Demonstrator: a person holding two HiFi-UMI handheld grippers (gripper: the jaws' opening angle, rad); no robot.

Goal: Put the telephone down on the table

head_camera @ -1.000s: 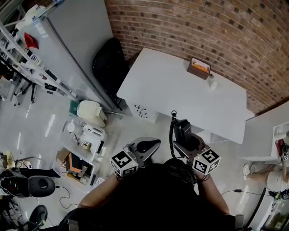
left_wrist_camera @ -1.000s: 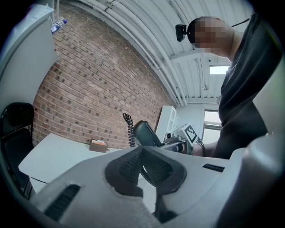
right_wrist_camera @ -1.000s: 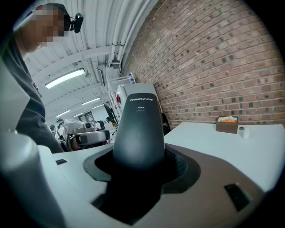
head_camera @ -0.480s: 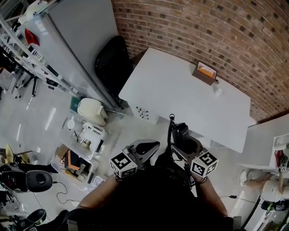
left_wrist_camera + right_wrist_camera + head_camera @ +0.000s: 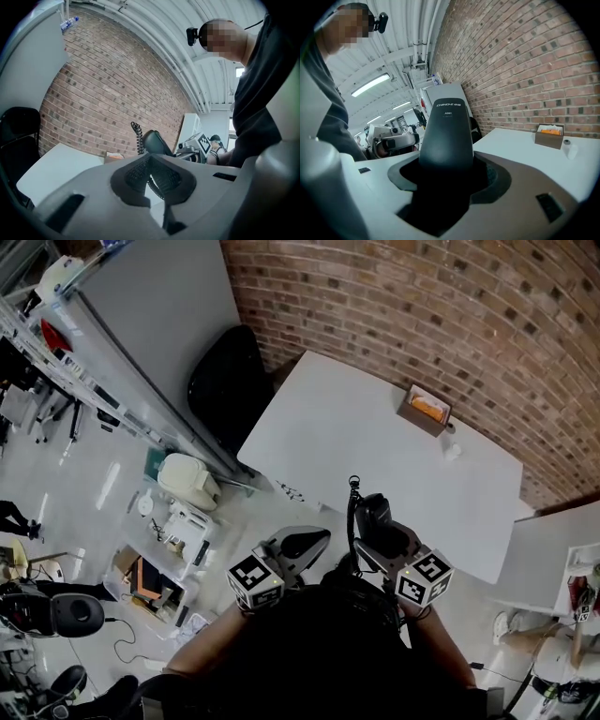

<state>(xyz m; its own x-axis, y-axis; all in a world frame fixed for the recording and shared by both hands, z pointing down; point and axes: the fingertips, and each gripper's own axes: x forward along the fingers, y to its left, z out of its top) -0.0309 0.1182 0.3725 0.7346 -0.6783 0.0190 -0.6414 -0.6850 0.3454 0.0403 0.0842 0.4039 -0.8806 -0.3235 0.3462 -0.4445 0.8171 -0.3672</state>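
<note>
Since a second earlier, the table [image 5: 375, 442] had slid lower in the head view, nearer both grippers. The grippers' pose looked unchanged.

Step in hand: carry-in, set-down not begun.
- Right gripper [image 5: 445, 174]: jaws clamped on the telephone [image 5: 446, 136]. The handset stood upright in the grip, in the air at about the table's near edge. Its coiled cord [image 5: 353, 507] ran beside it.
- Left gripper [image 5: 152, 177]: jaws closed together, nothing between them, short of the table.

Next move, as judged: reach over the bare top, lower until the handset rests, then release.

Little stood in the way.
- Brown box [image 5: 424, 411] and small white roll [image 5: 453, 451]: at the far edge, well apart.
- Black chair [image 5: 225, 381]: at the table's left end, off the path.
- The cord might snag.
</note>
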